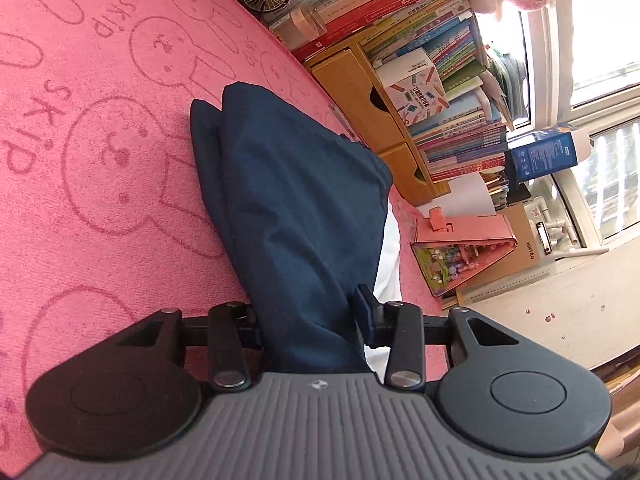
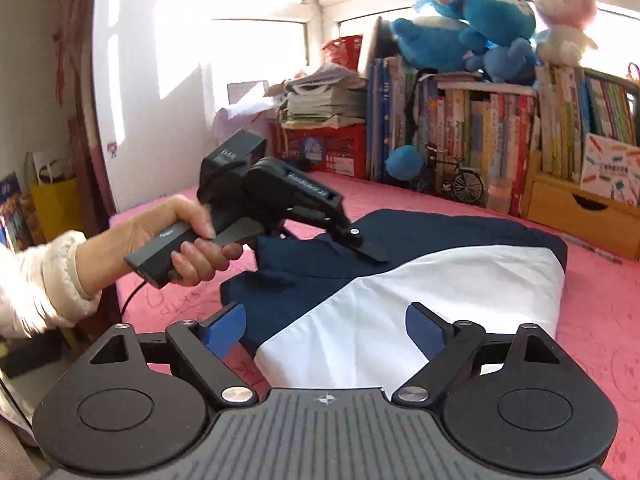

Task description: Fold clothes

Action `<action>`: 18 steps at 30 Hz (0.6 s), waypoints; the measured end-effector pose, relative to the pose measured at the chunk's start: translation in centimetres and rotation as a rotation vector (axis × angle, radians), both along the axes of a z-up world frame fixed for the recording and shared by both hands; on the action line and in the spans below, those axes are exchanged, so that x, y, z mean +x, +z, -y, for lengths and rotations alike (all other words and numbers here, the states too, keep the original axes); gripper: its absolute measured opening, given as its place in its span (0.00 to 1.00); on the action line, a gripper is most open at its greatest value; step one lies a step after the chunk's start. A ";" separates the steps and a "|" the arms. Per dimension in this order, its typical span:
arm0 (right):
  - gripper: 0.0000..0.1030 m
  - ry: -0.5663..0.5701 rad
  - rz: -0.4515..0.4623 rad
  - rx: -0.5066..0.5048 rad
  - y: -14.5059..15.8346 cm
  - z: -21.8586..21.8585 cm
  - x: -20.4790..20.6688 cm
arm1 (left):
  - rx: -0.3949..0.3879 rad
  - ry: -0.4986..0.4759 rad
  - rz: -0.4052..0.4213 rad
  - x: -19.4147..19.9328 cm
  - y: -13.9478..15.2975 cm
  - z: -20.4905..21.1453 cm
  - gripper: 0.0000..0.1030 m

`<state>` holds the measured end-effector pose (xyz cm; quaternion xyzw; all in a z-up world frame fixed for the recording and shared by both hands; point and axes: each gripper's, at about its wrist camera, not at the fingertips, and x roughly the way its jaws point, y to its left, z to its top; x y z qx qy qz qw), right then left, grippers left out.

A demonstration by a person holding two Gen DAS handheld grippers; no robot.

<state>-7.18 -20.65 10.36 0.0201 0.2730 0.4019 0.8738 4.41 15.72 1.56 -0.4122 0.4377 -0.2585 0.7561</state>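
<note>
"SKIP" repeats across the pink bedspread (image 1: 100,208), next to the bunny outlines. Book spines (image 1: 460,60) carry print too small to read.

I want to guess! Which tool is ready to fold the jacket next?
Probably the left tool: its fingers are closed on the jacket's navy sleeve. The right tool is open, holding nothing.
</note>
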 end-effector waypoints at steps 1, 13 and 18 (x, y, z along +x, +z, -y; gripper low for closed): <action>0.96 -0.053 -0.077 0.061 -0.5 2.6 2.6 | -0.014 0.003 -0.005 0.0 -0.4 -0.3 0.36; 0.95 -0.101 -0.412 0.217 -8.5 6.5 21.3 | -0.053 0.061 0.020 1.3 -0.9 -0.6 0.34; 0.88 -0.118 -0.381 0.295 -9.2 5.1 24.0 | -0.079 0.093 0.025 1.9 -1.3 -0.8 0.28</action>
